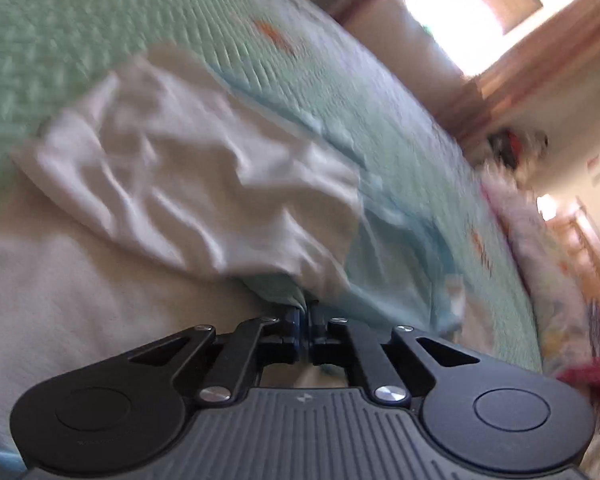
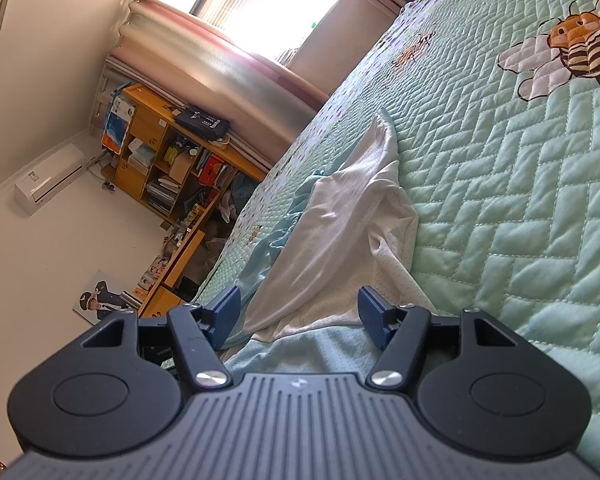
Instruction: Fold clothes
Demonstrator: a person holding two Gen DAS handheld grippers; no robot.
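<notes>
The left tongs (image 1: 305, 312) are pinched together on a fold of the white garment (image 1: 188, 176), with a bit of pale blue cloth bunched at the tips, so that corner is held. The rest of the garment spreads ahead of these tongs and off to their left over the green quilted bedspread (image 1: 100, 32). The right tongs (image 2: 300, 312) stand wide apart and grip nothing; the same white garment (image 2: 340, 232) lies between and just beyond their blue pads (image 2: 224, 316), its long axis running straight away from them toward a tapered end far up the bed. A pale blue cloth (image 2: 276, 236) sits alongside on their left and also beneath their base. The coming fold seems to turn on the right tongs closing on the near edge directly ahead, matching the held corner. The left view is smeared with blur, so seams and edges are hard to read, and whether blue and white are one garment or two cannot be told.
</notes>
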